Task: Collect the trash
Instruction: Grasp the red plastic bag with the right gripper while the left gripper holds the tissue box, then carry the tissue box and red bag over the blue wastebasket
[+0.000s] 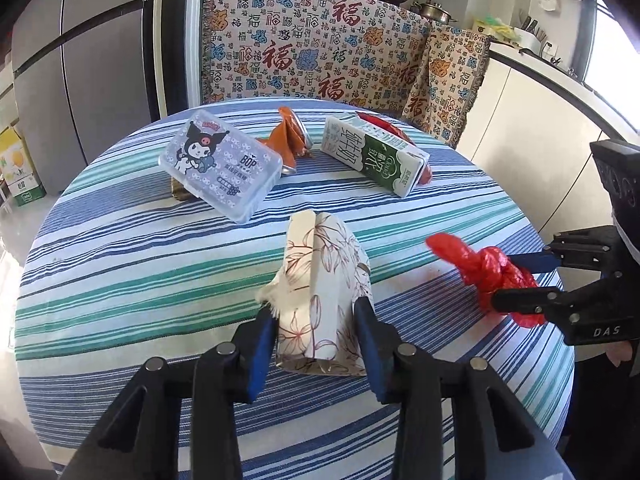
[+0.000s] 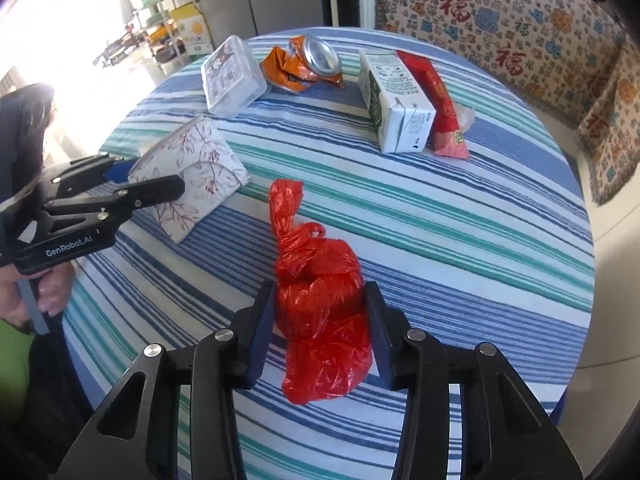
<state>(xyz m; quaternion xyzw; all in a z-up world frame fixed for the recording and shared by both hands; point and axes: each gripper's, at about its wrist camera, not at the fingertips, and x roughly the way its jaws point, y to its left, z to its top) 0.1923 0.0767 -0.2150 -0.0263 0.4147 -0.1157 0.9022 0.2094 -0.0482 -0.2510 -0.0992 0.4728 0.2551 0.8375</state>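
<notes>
striped table (image 1: 120, 248) | left hand-held gripper (image 1: 316, 312) clamps tissue pack (image 1: 324, 280) (crumpled) | right hand-held gripper (image 2: 320, 308) clamps red bag (image 2: 320, 288)

bare striped cloth (image 2: 460, 240) right of red bag (image 2: 320, 300), carton (image 2: 394, 108) and crushed can (image 2: 304, 66) crowding far edge

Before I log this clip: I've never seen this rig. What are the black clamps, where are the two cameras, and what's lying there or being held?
No robot: a person holds two hand grippers, each with a fisheye camera looking along its fingers. The left gripper pinches a floral tissue pack. The right gripper pinches a knotted red plastic bag. Each also shows in the other's view. Untouched on the striped tablecloth: a clear plastic box, crushed orange can, milk carton, red snack wrapper.
</notes>
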